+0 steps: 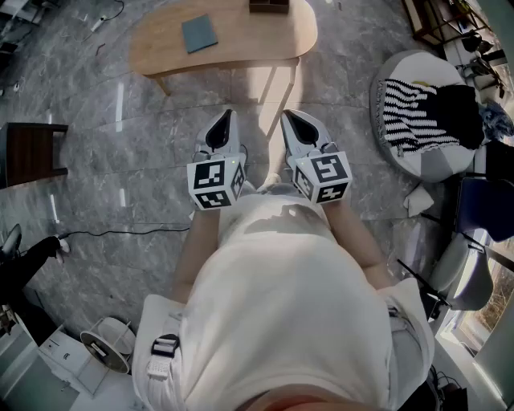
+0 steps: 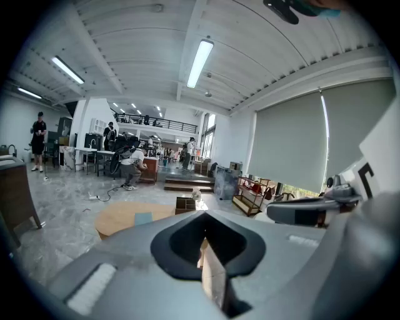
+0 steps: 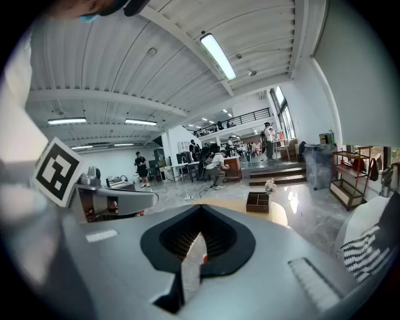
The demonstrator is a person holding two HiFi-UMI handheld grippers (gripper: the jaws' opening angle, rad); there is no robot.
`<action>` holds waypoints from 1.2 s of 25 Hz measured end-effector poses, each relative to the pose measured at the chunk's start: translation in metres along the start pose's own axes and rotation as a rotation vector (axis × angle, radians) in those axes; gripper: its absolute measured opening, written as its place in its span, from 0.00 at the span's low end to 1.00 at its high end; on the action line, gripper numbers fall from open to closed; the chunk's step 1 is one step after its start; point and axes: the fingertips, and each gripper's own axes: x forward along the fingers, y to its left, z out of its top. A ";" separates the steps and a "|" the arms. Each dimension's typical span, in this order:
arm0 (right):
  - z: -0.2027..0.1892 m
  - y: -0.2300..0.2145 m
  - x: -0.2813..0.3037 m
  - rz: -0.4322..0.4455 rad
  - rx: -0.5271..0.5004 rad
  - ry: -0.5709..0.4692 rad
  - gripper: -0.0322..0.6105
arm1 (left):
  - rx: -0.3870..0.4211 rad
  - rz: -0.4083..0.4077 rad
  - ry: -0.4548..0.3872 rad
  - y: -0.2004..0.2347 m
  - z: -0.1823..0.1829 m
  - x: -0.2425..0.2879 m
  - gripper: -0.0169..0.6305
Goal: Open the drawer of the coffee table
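Note:
The coffee table (image 1: 241,40) has a light wooden oval top and stands on the grey floor ahead of me. A blue pad (image 1: 199,34) and a dark open box (image 1: 269,6) lie on it. No drawer shows from this angle. My left gripper (image 1: 227,115) and right gripper (image 1: 287,115) are held side by side in front of my body, well short of the table, both shut with nothing between the jaws. In the left gripper view the table (image 2: 119,220) lies low ahead. The right gripper view shows the table (image 3: 278,212) with the box (image 3: 257,202) on it.
A dark wooden side table (image 1: 28,152) stands at the left. A round white pouf (image 1: 418,152) with striped cloth on it sits at the right, a blue chair (image 1: 491,207) behind it. A black cable (image 1: 120,233) runs across the floor. People stand and crouch far back in the hall.

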 end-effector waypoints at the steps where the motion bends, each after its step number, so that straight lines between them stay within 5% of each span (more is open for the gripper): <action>1: 0.000 0.002 0.001 -0.001 0.002 -0.003 0.05 | 0.000 0.001 0.004 0.003 -0.002 -0.002 0.02; 30: -0.006 -0.035 0.021 -0.059 0.059 0.016 0.05 | -0.009 0.032 0.089 0.035 -0.021 0.024 0.02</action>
